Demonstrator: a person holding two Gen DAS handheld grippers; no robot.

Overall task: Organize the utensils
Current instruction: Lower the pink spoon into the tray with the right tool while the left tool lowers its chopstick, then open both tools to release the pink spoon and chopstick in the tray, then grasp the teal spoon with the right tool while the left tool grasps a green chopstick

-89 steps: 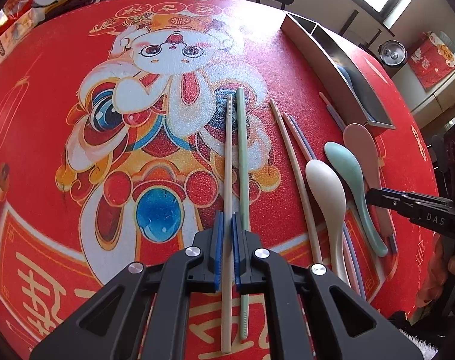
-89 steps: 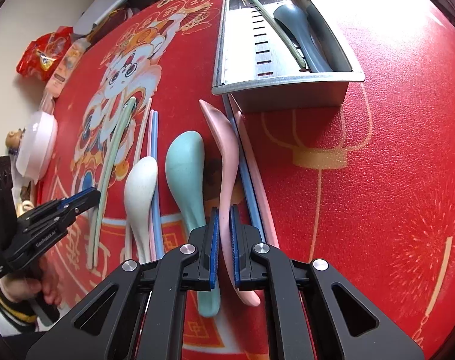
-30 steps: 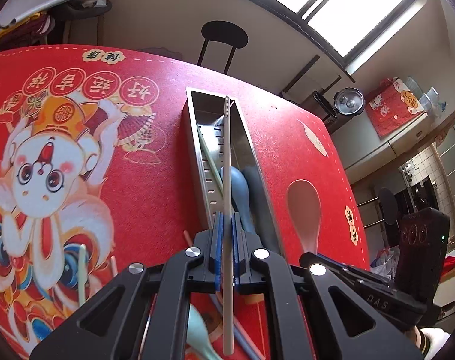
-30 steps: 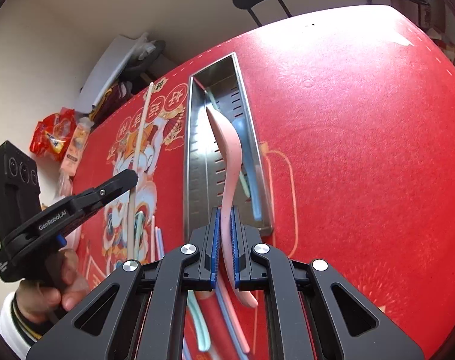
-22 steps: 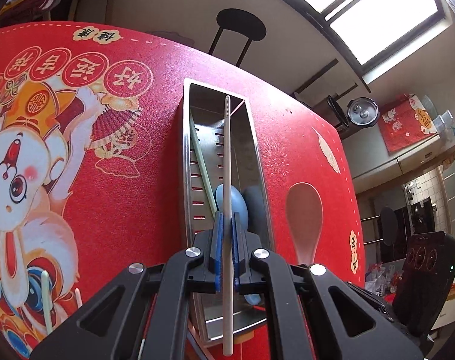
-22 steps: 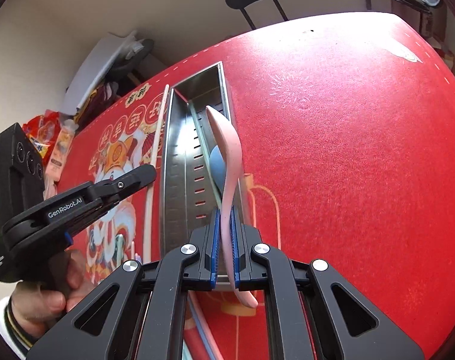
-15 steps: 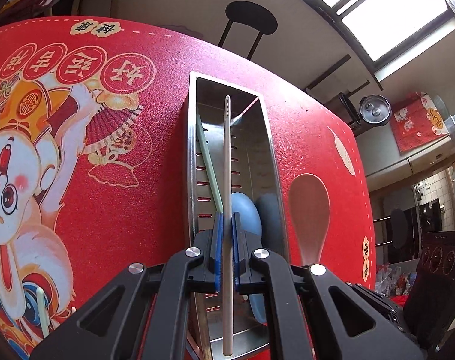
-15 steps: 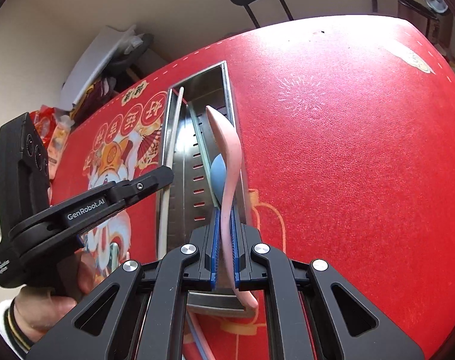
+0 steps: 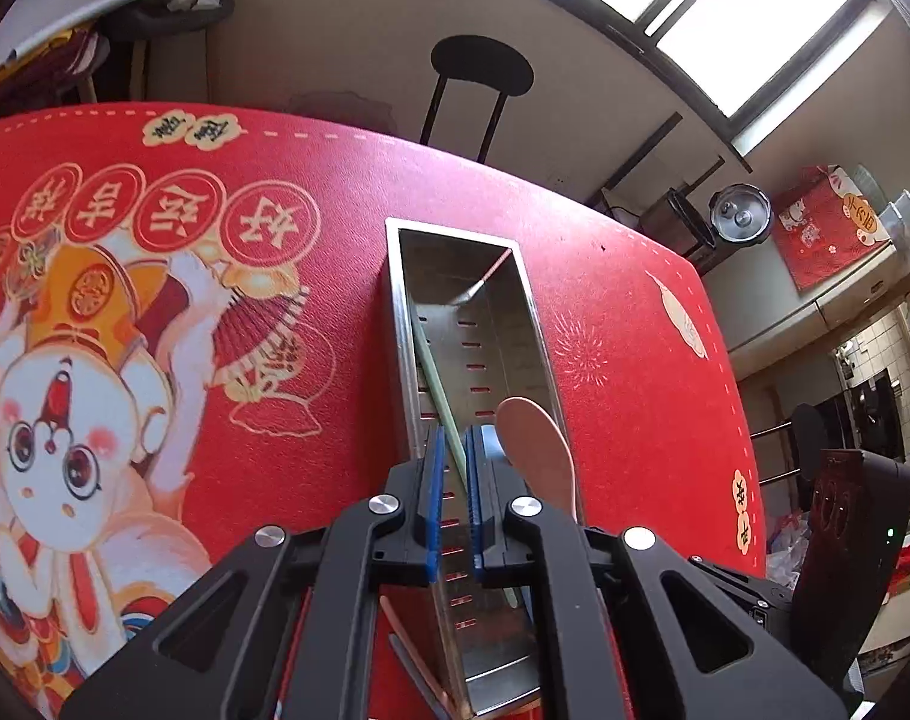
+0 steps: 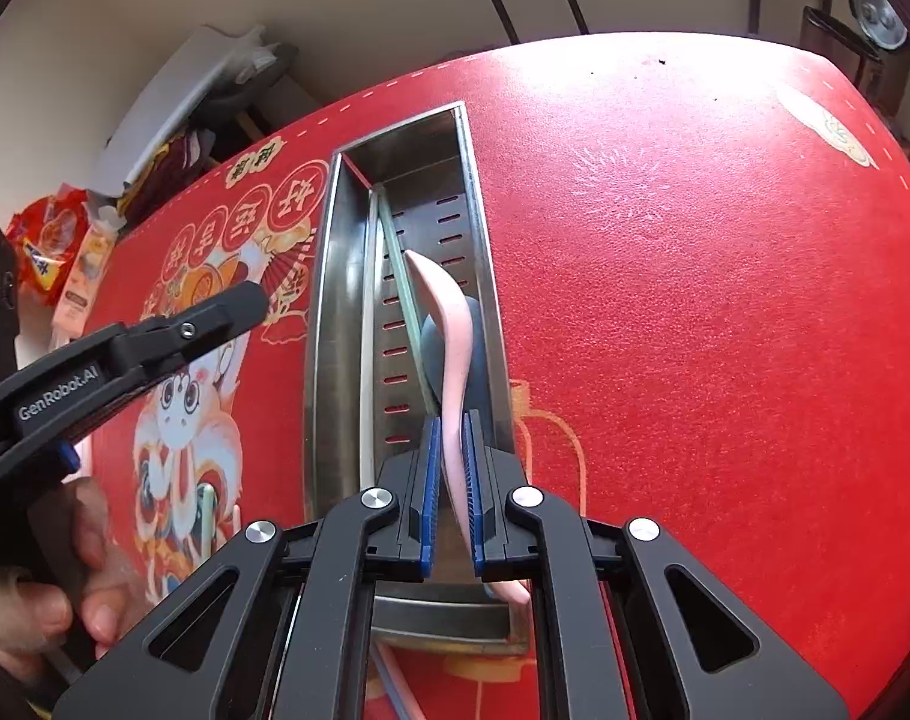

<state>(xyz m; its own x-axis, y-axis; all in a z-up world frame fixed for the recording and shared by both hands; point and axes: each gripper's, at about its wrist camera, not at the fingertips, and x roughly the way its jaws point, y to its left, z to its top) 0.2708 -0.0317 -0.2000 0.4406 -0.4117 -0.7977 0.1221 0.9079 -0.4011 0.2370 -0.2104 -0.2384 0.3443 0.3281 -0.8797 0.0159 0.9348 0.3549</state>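
Note:
A long steel tray [image 9: 455, 229] [image 10: 395, 127] lies on the red mat, holding a green chopstick [image 9: 438, 396] [image 10: 398, 261] and dark blue spoons [image 10: 434, 354]. My left gripper [image 9: 453, 439] hangs over the tray's near half. Its blue pads stand a narrow gap apart with nothing between them. From the right wrist view the left gripper [image 10: 254, 300] points at the tray's left wall, and a beige chopstick [image 10: 368, 330] lies along that wall inside. My right gripper [image 10: 452, 427] is shut on a pink spoon [image 10: 452, 324] [image 9: 536, 450], bowl forward over the blue spoons.
A person's hand [image 10: 35, 594] grips the left tool. More chopsticks lie on the mat: a green one [image 10: 206, 510] and blue and pink ones [image 10: 395, 684] at the tray's near end. A black chair [image 9: 479, 69] stands beyond the table's far edge. Snack packets [image 10: 47, 246] sit far left.
The beige chopstick has left the left gripper's pads and now lies in the tray. Both grippers have moved along over the tray, and the pink spoon's bowl has come lower.

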